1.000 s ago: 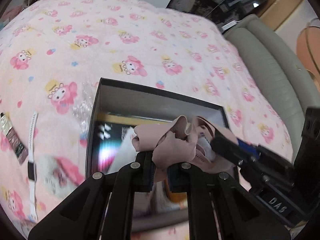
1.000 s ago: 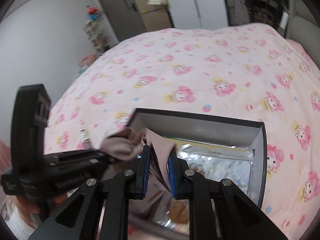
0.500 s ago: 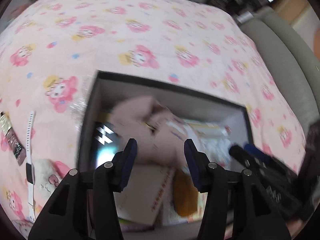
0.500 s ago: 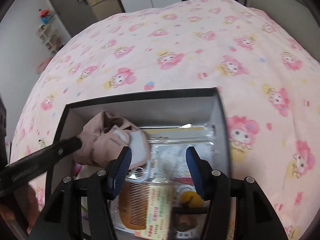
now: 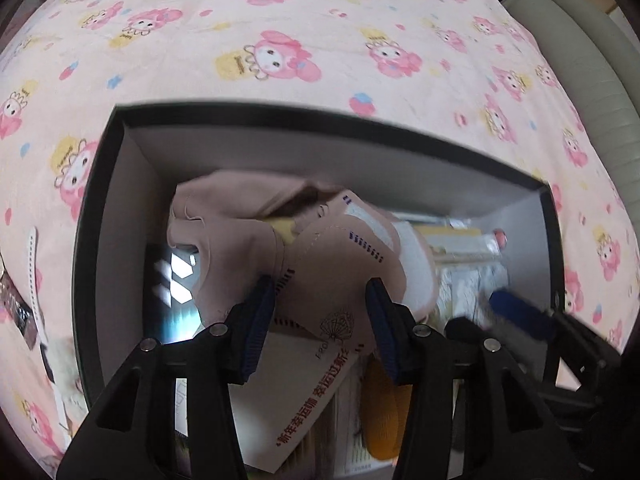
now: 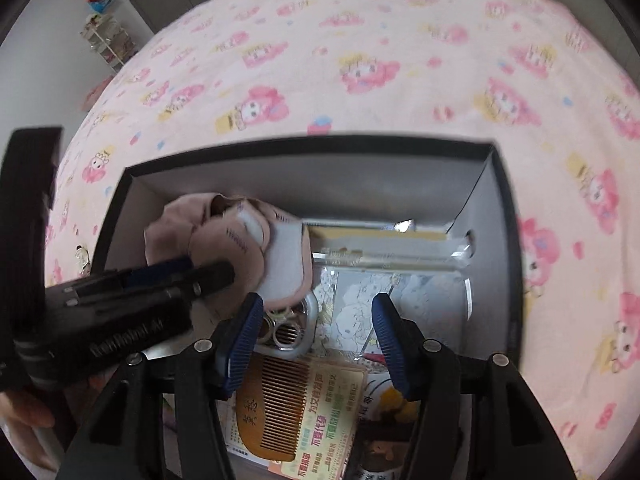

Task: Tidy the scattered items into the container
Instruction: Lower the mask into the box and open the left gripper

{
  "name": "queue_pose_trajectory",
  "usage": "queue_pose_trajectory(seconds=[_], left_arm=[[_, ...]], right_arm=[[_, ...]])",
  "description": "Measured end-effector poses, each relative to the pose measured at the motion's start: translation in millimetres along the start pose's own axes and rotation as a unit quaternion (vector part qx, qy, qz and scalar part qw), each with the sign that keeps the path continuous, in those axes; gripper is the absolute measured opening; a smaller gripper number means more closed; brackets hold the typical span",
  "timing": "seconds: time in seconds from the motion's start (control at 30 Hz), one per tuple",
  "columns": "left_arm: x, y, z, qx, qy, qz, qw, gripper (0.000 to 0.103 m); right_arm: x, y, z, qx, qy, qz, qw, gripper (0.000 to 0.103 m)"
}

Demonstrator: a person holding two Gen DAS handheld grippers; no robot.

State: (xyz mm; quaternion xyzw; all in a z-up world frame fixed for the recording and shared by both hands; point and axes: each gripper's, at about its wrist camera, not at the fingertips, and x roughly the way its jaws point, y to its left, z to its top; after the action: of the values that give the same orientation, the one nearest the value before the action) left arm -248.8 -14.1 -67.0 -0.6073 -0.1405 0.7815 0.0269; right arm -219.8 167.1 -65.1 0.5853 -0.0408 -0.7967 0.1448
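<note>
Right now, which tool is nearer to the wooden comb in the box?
Right. The right tool hangs open just above the comb; the left tool is over the pink cloth, farther left.

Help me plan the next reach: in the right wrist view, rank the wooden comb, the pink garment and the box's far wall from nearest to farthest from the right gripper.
1. Wooden comb: in the box, just below the left finger.
2. Pink garment: in the box's far left part, beyond the right gripper.
3. Box's far wall: straight ahead, at the back.

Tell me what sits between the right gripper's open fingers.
In the right wrist view, the right gripper frames a cartoon-print packet lying in the box; nothing is gripped.
</note>
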Motion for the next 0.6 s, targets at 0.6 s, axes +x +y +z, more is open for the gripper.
queue_pose_trajectory(seconds=[0.6], left_arm=[[-54.9,-16.5,-40.3,0.044,-0.072,-0.045,0.9954,0.049]], right_arm=[[-37.7,-3.2,-13.6,0.031,-0.079,-0.053,0.995,0.053]])
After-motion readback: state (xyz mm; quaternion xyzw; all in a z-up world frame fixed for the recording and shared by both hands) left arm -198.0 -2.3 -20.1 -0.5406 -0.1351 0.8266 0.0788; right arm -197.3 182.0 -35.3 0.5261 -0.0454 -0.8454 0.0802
